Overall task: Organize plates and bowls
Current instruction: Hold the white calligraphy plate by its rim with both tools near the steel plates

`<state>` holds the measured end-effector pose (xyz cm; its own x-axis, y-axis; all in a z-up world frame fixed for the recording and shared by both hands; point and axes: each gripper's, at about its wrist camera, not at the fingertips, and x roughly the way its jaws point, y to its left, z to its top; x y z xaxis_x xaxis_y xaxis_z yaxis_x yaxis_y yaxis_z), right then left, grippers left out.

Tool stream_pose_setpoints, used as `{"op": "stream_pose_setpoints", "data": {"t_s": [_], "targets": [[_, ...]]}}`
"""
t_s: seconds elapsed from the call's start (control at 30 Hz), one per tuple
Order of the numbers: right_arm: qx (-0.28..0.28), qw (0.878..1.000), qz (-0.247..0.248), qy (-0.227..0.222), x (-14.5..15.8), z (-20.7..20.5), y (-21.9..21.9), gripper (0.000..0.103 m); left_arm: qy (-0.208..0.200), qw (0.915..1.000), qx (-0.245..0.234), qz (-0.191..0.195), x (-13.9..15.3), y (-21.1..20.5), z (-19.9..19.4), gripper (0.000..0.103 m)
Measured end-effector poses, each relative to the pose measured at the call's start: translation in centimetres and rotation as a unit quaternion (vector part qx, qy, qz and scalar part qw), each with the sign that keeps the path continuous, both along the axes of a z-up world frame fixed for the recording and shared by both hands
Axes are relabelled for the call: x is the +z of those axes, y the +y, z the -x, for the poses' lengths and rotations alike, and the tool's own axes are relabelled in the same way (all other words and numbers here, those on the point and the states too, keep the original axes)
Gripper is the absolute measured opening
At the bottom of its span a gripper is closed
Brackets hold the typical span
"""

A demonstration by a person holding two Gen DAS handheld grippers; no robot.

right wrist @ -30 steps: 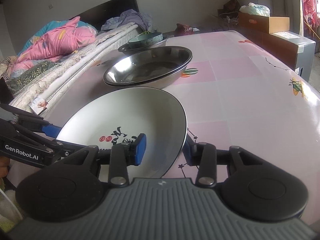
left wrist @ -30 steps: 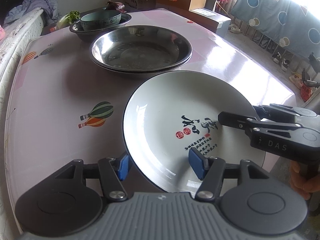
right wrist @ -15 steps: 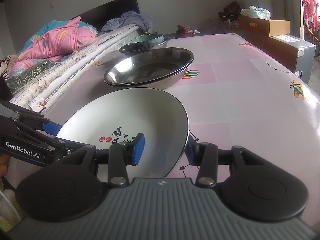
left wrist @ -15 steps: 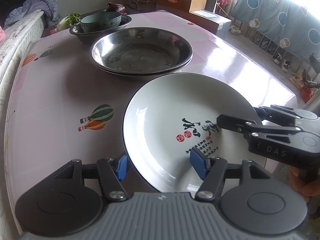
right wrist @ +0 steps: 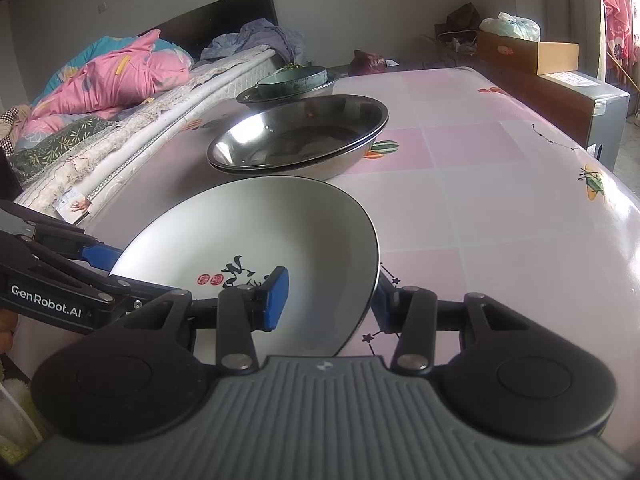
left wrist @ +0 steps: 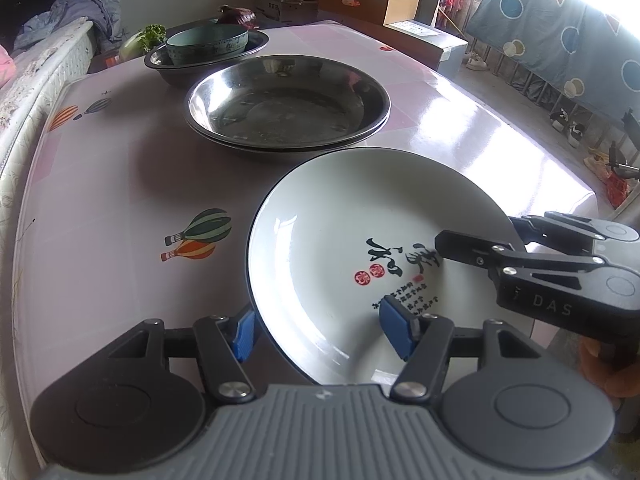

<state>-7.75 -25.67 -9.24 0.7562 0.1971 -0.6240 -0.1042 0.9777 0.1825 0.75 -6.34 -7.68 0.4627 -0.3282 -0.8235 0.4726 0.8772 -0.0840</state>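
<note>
Left wrist view: white plate (left wrist: 344,248) straddled at near rim by left hand-held gripper (left wrist: 320,330) and right hand-held gripper (right wrist: 332,300), pads apparently not clamped, beside stacked steel basins (left wrist: 286,104) on table (left wrist: 100,200); likely next: close, lift, stack.

white plate (left wrist: 340,232), black calligraphy, red seals

plate near rim (left wrist: 320,376): hidden behind the left gripper's body
plate underside: out of sight in both views
right gripper outer fingers (right wrist: 386,304): partly behind the plate's rim
plate script (left wrist: 404,294): too small to read
</note>
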Motion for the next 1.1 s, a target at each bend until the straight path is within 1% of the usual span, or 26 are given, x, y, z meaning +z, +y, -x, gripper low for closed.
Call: {"op": "stream_pose_setpoints", "data": {"t_s": [1.1], "targets": [[0.001,1.0,-0.002,-0.001,0.33,-0.05,-0.06,0.044,-0.008,1.0,0.004,-0.003,0.36,0.07,0.42,0.063]]}}
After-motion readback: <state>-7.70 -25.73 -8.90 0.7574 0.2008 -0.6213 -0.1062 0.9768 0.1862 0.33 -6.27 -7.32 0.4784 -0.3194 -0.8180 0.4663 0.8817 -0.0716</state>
